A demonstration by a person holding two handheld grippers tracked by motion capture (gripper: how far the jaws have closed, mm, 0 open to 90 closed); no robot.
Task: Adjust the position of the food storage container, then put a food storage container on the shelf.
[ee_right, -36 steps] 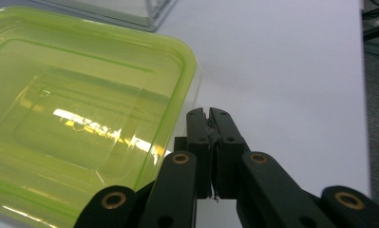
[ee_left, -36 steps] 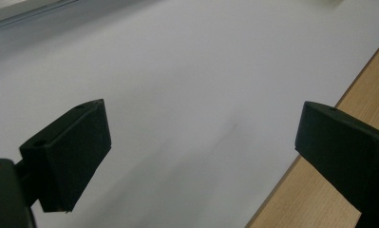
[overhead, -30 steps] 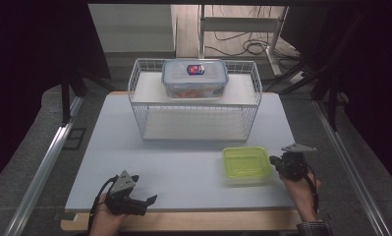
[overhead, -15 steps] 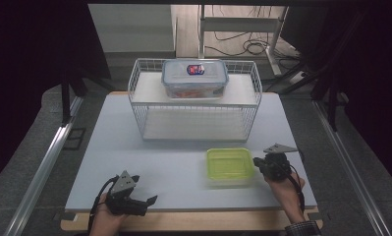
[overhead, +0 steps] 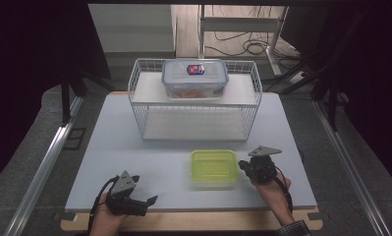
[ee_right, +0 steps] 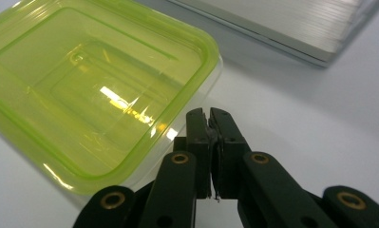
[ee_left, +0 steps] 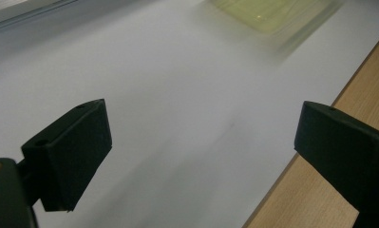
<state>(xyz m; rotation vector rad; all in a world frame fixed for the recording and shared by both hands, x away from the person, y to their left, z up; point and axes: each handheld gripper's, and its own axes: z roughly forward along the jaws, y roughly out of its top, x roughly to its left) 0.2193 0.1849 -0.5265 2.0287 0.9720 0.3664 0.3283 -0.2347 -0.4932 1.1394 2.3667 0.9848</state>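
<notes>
On the white tabletop (overhead: 134, 147), front centre-right, I see the shallow yellow-green translucent plastic container (overhead: 214, 166) sitting flat. My right tool (overhead: 242, 166) is at its right edge, jaws clenched together with nothing between them, tips just beside the container's rim; I can't tell if they touch. My left tool (overhead: 152, 200) rests near the front-left edge, jaws spread wide, released, well apart from the container. Behind stands a white wire basket (overhead: 144, 103) with a clear lidded plastic box (overhead: 195, 78) on top.

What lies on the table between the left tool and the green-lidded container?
Nothing: in the high view, bare white tabletop separates the left tool from the green-lidded container; the left gripper view agrees.
</notes>
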